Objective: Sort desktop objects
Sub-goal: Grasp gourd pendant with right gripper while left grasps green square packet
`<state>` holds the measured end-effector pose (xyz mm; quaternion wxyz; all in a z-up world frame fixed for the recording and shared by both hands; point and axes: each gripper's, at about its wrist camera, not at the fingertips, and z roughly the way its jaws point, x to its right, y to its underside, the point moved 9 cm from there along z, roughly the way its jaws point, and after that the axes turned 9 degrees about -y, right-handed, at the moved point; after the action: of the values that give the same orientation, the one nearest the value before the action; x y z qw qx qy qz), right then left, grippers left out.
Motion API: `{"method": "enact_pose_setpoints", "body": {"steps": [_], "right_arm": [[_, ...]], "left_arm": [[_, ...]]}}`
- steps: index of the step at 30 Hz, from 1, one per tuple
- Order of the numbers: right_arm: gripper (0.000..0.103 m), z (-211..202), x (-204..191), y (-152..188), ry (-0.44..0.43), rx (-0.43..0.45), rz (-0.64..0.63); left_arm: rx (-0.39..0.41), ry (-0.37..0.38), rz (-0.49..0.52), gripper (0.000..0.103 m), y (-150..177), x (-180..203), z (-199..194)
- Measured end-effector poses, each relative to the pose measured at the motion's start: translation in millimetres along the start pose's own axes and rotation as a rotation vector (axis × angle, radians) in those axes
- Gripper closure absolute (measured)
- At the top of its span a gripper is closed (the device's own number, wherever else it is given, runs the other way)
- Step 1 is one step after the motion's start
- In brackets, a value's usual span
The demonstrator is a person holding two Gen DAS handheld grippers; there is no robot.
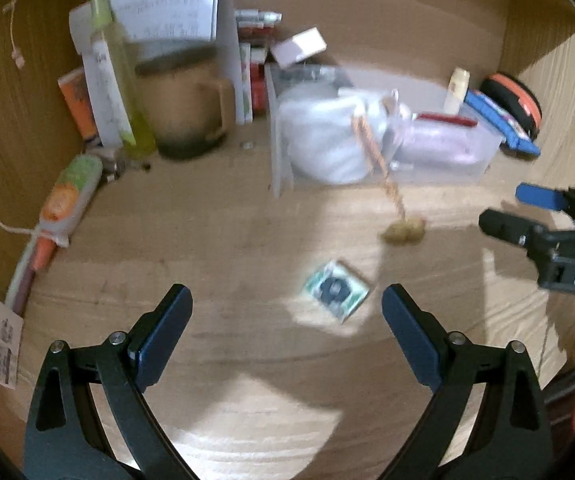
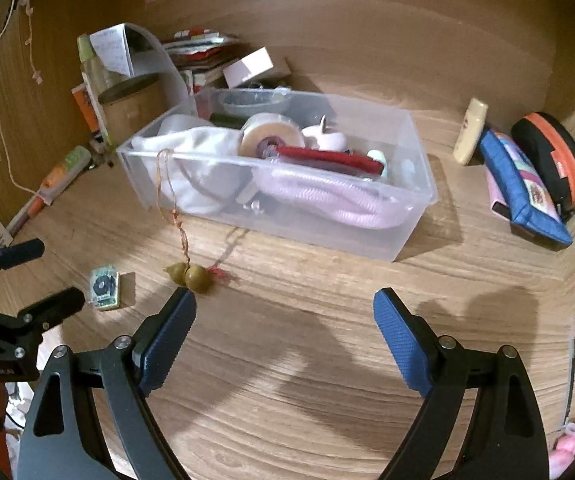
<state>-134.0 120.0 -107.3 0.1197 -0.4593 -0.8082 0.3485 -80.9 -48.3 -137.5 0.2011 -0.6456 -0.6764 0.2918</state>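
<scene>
On the wood-grain tabletop (image 2: 307,360), walled by brown panels, both the left gripper (image 1: 287,308) and right gripper (image 2: 285,308) hang released; a small square packet (image 1: 335,291) lies between them, near the gourd charm (image 2: 189,276) strung from the clear bin (image 2: 367,236) toward the back edge

Right hand-held gripper (image 2: 285,300) held wide apart at lower centre, gourd charm (image 2: 187,274) lain just beyond its left fingertip, clear storage box (image 2: 367,236) set mid-frame on the worktop (image 2: 307,360), small packet (image 2: 105,287) placed lower left.
</scene>
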Motion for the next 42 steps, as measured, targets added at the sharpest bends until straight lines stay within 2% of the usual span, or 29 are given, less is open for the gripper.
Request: {"method": "enact_pose_setpoints", "body": {"steps": [4,8,12,17,18,20,24,28,31,36,38,39,42], "right_arm": [[0.014,10,-6,3,-0.023,-0.022,-0.002],[0.014,24,-21,7,-0.096,-0.063,-0.005],[0.014,34,-37,6,-0.133,-0.081,-0.037],[0.016,45,-47,7,-0.159,-0.097,-0.045],[0.016,46,-47,7,-0.162,-0.099,-0.043],[0.021,49,-48,6,-0.168,-0.105,-0.038],[0.024,56,-54,5,-0.217,-0.126,-0.014],[0.037,63,-61,3,-0.197,-0.134,-0.034],[0.044,65,-62,1,-0.181,-0.132,-0.045],[0.063,67,-59,-3,-0.155,-0.117,-0.046],[0.074,67,-56,-4,-0.144,-0.110,-0.037],[0.075,67,-54,-5,-0.140,-0.107,-0.032],[0.075,67,-53,-5,-0.144,-0.104,-0.026]], "left_arm": [[-0.030,0.017,0.005,0.006,8,1,4],[-0.024,0.022,0.030,0.006,10,10,7],[-0.035,0.053,0.044,0.006,9,24,14],[-0.036,0.022,0.058,0.007,7,30,22],[-0.039,0.020,0.058,0.008,7,30,23],[-0.056,0.011,0.066,0.016,8,30,27],[-0.067,0.028,0.070,0.019,5,34,30],[-0.058,0.039,0.071,0.024,4,37,31],[-0.044,0.035,0.062,0.029,4,34,30],[-0.024,0.016,0.035,0.048,4,26,28],[-0.015,0.006,0.030,0.059,4,24,27],[-0.014,0.003,0.028,0.063,4,23,27],[-0.012,-0.002,0.018,0.064,5,21,26]]}}
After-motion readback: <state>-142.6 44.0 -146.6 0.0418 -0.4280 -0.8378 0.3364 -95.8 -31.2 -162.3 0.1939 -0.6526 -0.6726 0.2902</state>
